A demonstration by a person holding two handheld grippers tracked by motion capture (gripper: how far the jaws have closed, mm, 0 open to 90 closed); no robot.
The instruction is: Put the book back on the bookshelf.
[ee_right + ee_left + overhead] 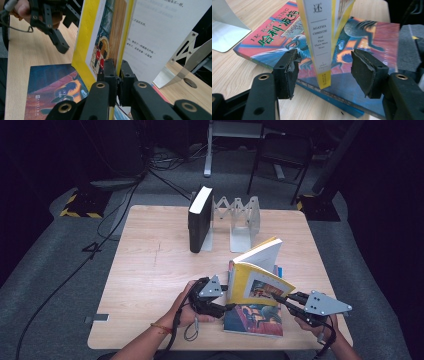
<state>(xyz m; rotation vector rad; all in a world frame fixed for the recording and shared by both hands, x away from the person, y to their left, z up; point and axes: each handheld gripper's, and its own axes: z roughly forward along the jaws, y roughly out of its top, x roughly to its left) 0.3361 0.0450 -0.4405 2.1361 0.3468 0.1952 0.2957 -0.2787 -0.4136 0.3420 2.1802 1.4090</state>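
High view is showing a yellow paperback (258,279) standing up on its bottom edge on top of a blue book (254,318) that's lying flat on the wooden table (150,270), near the front edge. I'm using that flat blue book as the landmark for everything else.

The right gripper (289,303) is sitting just off the blue book's right side, and its jaws are pinched tight on the paperback's front cover. In the right gripper view you can see the two black jaws squeezing the yellow cover (105,42), with the loose white pages (160,37) fanning away on the far side of the jaws.

The left gripper (227,306) is sitting at the blue book's left edge, jaws spread about halfway. In the left gripper view the paperback's white spine (320,42) is standing between the two pads with a clear gap on both sides, so nothing is gripped there. The paperback's bottom corner is resting on the blue book's cover (372,37).

Well behind the blue book, toward the far edge of the table, a black book (200,220) is standing upright against a metal book rack (240,222). A corner of that rack is also peeking in beside the blue book in the left gripper view (224,32).
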